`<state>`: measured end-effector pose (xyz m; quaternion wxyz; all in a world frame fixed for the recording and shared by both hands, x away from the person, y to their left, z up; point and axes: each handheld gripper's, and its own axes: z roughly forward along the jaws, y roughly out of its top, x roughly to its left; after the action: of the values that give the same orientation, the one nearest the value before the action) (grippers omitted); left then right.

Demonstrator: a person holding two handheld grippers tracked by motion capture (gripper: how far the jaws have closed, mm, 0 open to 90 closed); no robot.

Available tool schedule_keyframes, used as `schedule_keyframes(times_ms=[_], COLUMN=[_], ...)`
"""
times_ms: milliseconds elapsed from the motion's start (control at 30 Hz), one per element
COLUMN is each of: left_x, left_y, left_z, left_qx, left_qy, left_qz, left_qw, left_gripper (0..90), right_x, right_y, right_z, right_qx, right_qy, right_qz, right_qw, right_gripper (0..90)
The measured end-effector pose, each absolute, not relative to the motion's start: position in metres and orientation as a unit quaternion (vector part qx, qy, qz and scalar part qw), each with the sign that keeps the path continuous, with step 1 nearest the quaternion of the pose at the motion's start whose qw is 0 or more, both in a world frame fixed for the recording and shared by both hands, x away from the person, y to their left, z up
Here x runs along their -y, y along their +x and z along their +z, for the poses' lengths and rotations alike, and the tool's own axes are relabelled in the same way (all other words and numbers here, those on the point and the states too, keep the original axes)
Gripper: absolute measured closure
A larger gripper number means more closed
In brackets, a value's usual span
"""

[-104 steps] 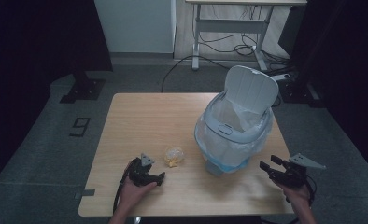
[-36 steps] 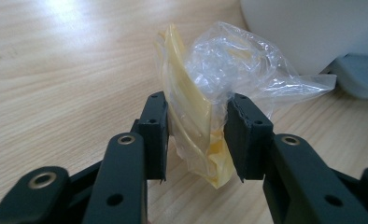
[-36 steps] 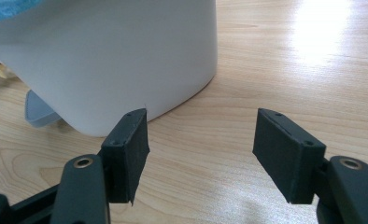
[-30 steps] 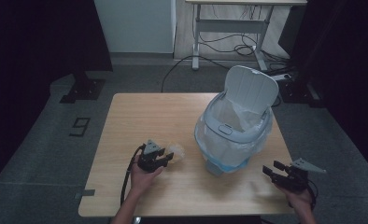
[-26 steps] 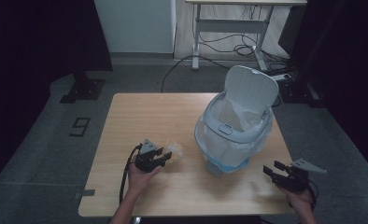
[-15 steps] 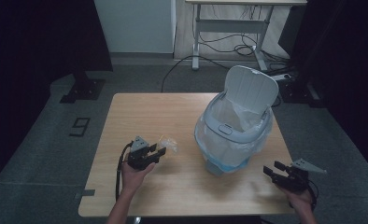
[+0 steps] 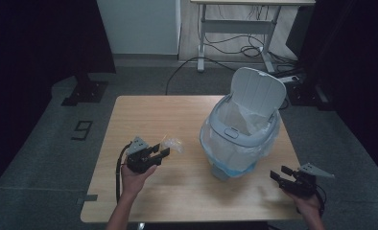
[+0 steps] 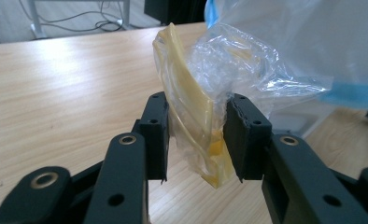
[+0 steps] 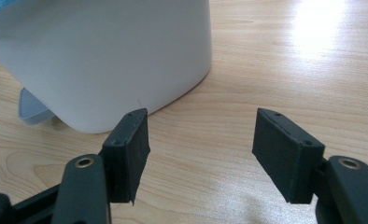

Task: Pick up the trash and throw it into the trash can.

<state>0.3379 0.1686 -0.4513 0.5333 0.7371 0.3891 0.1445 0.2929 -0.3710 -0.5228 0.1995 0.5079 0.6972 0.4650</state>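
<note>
On the wooden table (image 7: 144, 115) stands a small pale grey bin (image 7: 240, 139) with its hinged lid (image 7: 257, 91) swung up and leaning back, so the mouth is open toward the person. A clear plastic liner (image 7: 211, 143) is fitted inside it; the liner folds over the rim and hangs down the outside of the wall, where its lower part looks bluish. Inside the bin, wrinkled liner is all that can be made out, and whether anything lies at the bottom cannot be told. The left gripper (image 8: 195, 135) is clamped on a crumpled clear wrapper (image 8: 210, 84) with yellowish streaks, both black pads pressing its lower part while the rest puffs out above the jaws. In the high view this wrapper (image 7: 171, 143) sits at the tip of the left gripper (image 7: 159, 154), held clear of the tabletop to the left of the bin, near it but not touching. The right gripper (image 9: 198, 149) rests low at the bin's other side with its jaws spread wide and nothing between them, the bin's white wall (image 9: 102, 60) just ahead.
</note>
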Motion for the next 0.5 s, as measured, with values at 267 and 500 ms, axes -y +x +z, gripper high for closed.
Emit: schedule_keyframes(times_ms=[267,500], left_x=[-0.169,-0.167], left_y=[0.332,0.332], left_z=[-0.425,-0.405], left_qx=[-0.369,-0.358], left_qy=[0.724,0.723], left_qz=[0.141,0.146], left_qw=[0.565,0.572], left_gripper=[62.2,62.2], right_x=[0.372,0.372], right_y=[0.293,0.293], right_z=[-0.524,-0.524], right_qx=[-0.694,-0.694], right_qy=[0.512,0.512], right_qz=[0.466,0.466], right_qw=[0.198,0.197], right_gripper=[35.6,35.6])
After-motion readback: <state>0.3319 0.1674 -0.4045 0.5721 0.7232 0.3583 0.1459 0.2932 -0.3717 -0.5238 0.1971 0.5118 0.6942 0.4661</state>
